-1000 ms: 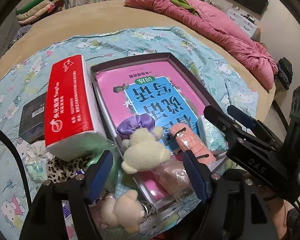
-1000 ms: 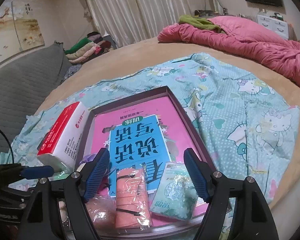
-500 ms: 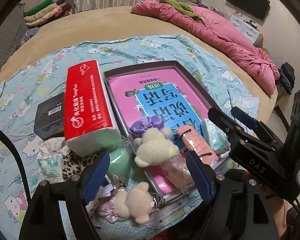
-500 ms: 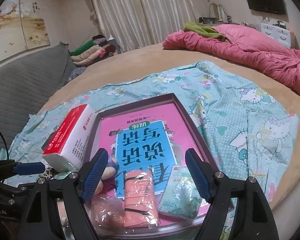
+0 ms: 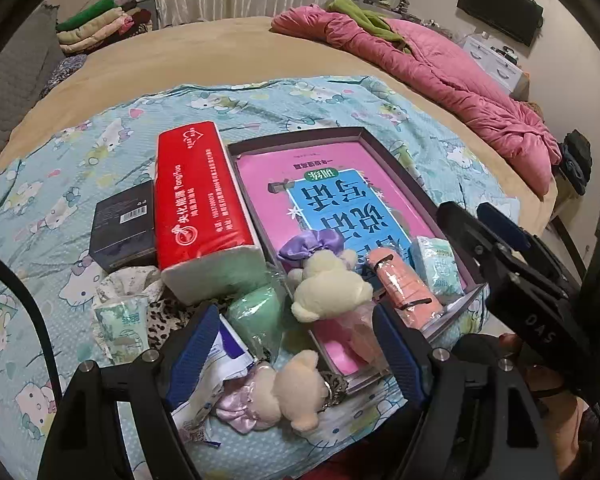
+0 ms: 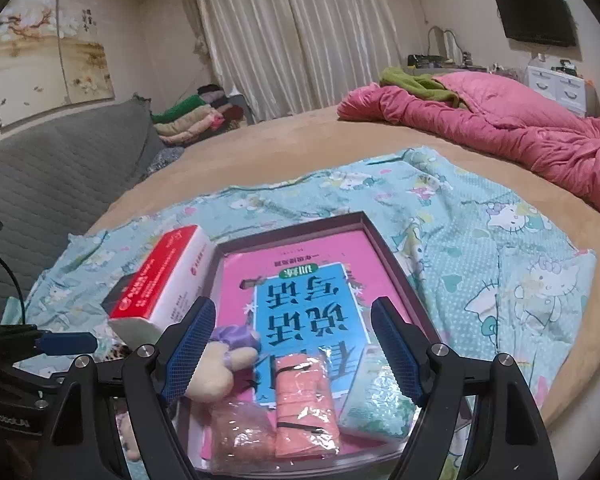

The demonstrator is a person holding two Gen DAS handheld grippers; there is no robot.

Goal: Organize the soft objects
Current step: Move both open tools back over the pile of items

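Teal cartoon-print cloth (image 5: 100, 148) covers the near part of a wide tan bed (image 5: 180, 64), with a grey quilted sofa (image 6: 52, 168) at the left, folded clothes (image 5: 96, 28) stacked before pale curtains (image 6: 300, 32), and a pink quilt (image 5: 440, 68) heaped at the far right under a wall screen (image 6: 536, 16).

On the cloth, left to right, lie a small black box (image 5: 124, 226), a red tissue pack (image 5: 200, 200) touching the left wall of a dark shallow tray (image 5: 392, 160), and bare cloth running to the bed's right edge. The far half of the tray, lined with a pink and blue book (image 5: 332, 196), is free. Its near end is crowded: a cream plush bear (image 5: 328, 284) with a purple bow, a salmon wrapped roll (image 5: 404, 288) and a mint tissue packet (image 5: 436, 264).

The left tongs (image 5: 296, 348) hang released and empty, jaws wide. A second plush bear (image 5: 288, 396) lies on the cloth just outside the tray's near corner, between and below the jaws, untouched. A green bundle (image 5: 256, 312) and a white packet (image 5: 220, 364) sit by the left finger. The right tongs (image 6: 294, 348) are likewise released above the tray's near end, the salmon roll between their tips, apart from both.
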